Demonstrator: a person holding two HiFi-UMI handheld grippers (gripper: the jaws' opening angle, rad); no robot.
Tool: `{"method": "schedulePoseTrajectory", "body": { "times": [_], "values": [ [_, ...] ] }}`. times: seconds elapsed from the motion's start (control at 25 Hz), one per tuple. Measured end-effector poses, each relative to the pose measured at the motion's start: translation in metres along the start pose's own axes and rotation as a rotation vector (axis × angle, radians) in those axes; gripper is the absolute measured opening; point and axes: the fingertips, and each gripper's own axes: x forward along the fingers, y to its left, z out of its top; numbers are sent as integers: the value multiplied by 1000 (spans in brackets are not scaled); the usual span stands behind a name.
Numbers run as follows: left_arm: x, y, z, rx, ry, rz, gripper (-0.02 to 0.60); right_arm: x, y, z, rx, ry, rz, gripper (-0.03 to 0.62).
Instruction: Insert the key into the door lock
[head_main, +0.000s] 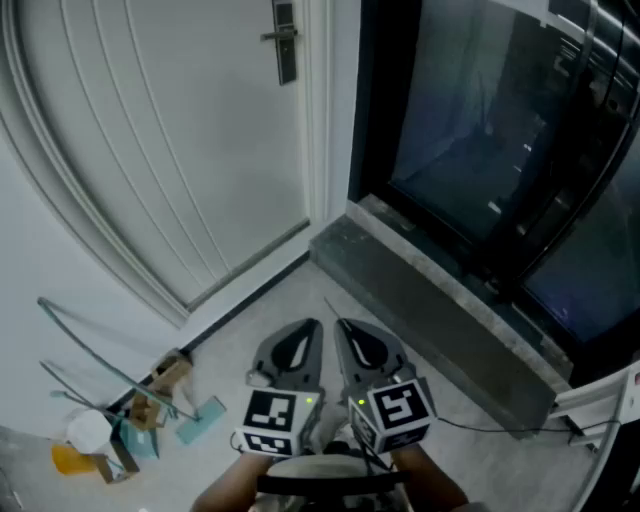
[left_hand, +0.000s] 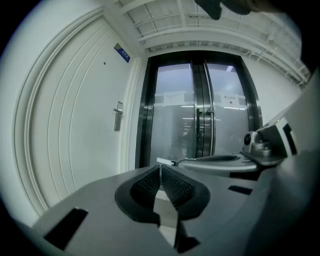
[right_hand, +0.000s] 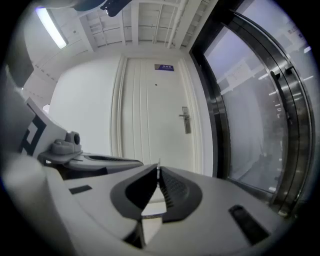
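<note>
The room is an entrance area. A white door (head_main: 150, 130) stands in front of both grippers and dark glass doors (head_main: 500, 130) are to their right. A stone threshold (head_main: 430, 310) runs along the pale floor (head_main: 450, 400) just ahead of them. Some small clutter (head_main: 140, 415) lies on the floor, to the left of the left gripper. The left gripper (head_main: 308, 328) and the right gripper (head_main: 345, 328) are held low, side by side and almost touching. The left gripper has its jaws pressed together, and I see nothing between them. The right gripper is clenched on a thin metal sliver that sticks out a little past its tips, and I judge this to be the key (right_hand: 158, 164). The door lock (right_hand: 185, 120) is far ahead of the right gripper, higher than it and a little to the right of its jaw line. The way to the lock is long, and only a small part of the key is gripped, so I think the key can turn or slip between the pads. It would then meet the keyhole at an angle and scrape the plate. The keyhole itself is too small to see from here, so the aiming is uncertain. The left gripper is very close and can knock the key.
</note>
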Motion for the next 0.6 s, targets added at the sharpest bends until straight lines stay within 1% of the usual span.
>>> {"method": "schedulePoseTrajectory", "body": {
  "times": [0.12, 0.44, 0.6],
  "values": [
    [1, 1, -1, 23, -12, -1, 25, -1, 1, 0, -1, 0, 4, 20],
    [3, -1, -2, 13, 1, -2, 25, -1, -1, 1, -3, -9, 4, 20],
    [8, 0, -4, 32, -7, 0, 25, 1, -6, 0, -3, -20, -1, 20]
  ]
}}
